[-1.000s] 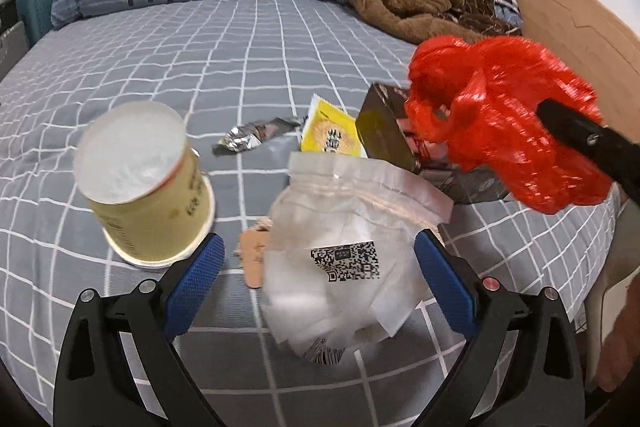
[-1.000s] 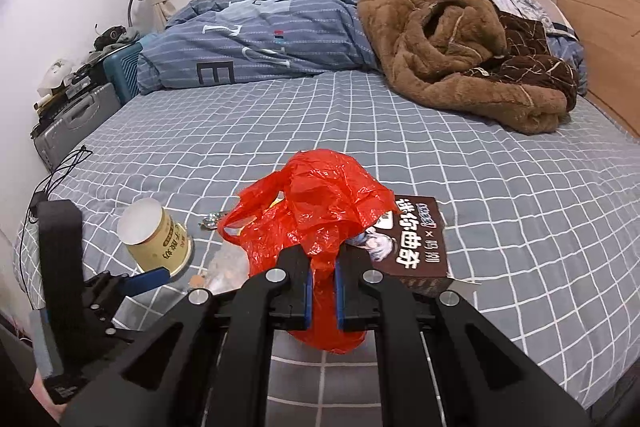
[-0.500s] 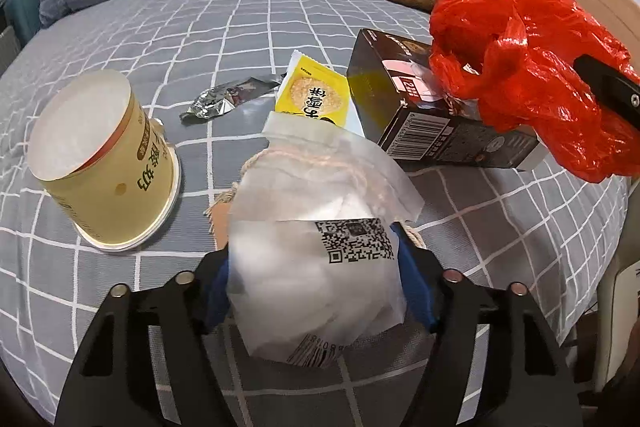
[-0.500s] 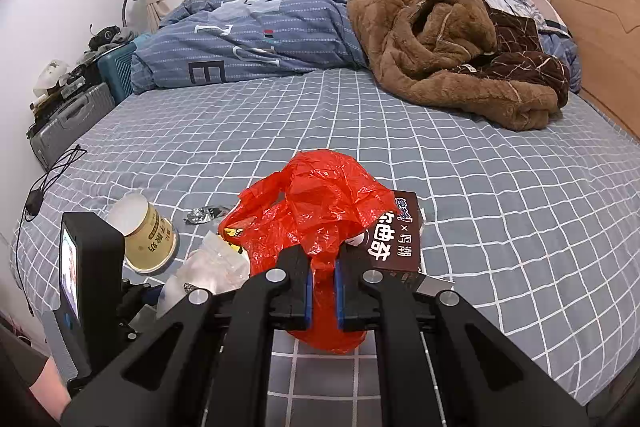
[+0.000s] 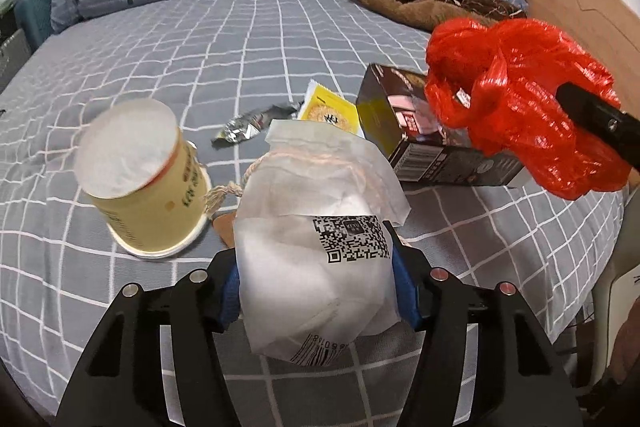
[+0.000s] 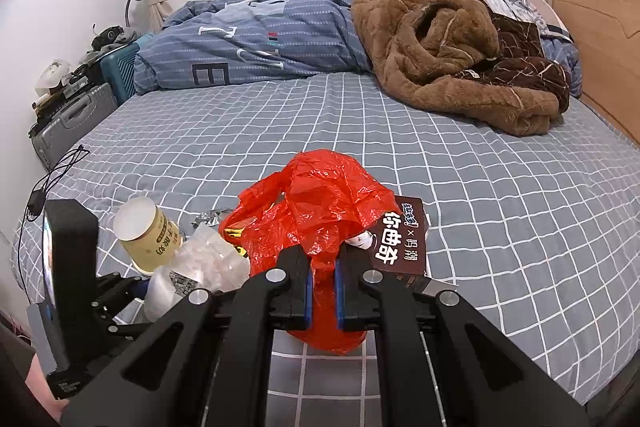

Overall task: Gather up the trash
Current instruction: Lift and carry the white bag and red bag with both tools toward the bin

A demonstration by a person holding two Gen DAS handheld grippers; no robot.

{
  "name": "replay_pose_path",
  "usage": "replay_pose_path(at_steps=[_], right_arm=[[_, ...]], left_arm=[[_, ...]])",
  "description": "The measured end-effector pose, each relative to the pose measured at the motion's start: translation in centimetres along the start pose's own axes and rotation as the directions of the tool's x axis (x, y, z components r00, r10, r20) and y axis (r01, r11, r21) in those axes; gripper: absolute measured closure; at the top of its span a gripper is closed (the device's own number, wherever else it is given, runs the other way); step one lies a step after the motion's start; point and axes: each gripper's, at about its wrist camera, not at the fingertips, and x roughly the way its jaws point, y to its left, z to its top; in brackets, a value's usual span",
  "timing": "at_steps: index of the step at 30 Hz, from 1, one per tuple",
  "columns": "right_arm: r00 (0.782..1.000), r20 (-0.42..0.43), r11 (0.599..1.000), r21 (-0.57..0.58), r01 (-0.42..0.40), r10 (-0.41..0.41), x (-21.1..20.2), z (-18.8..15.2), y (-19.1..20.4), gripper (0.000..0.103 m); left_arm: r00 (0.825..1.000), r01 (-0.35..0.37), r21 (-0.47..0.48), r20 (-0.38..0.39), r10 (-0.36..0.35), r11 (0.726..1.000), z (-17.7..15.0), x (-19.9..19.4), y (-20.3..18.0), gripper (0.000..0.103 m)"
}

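Observation:
A white translucent pouch (image 5: pixel 316 227) with a QR label sits between the blue pads of my left gripper (image 5: pixel 316 287), whose jaws are closing and press its sides. In the right wrist view the same pouch (image 6: pixel 200 263) shows at lower left. My right gripper (image 6: pixel 322 283) is shut on a crumpled red plastic bag (image 6: pixel 320 203), which hangs at the right of the left wrist view (image 5: pixel 520 99). On the grey checked bed lie an upturned yellow paper cup (image 5: pixel 140 179), a silver wrapper (image 5: pixel 248 127), a yellow snack packet (image 5: pixel 328 111) and a dark brown box (image 5: pixel 420 147).
A brown fleece coat (image 6: pixel 452 43) and a blue duvet (image 6: pixel 256 39) are heaped at the far end of the bed. A wooden headboard (image 6: pixel 600 39) runs along the right. A grey suitcase (image 6: pixel 68 127) and clutter stand off the left edge.
My left gripper's jaws have closed in from wide apart onto the white pouch. The right gripper has kept still, holding the red bag.

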Motion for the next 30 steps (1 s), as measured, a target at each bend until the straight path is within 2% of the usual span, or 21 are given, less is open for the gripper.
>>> replay_pose_path(at_steps=[30], right_arm=[[0.999, 0.036, 0.999, -0.034, -0.014, 0.015, -4.7, -1.1, 2.3, 0.096]], left_arm=[[0.996, 0.01, -0.003, 0.086, -0.01, 1.0, -1.8, -7.2, 1.9, 0.045]])
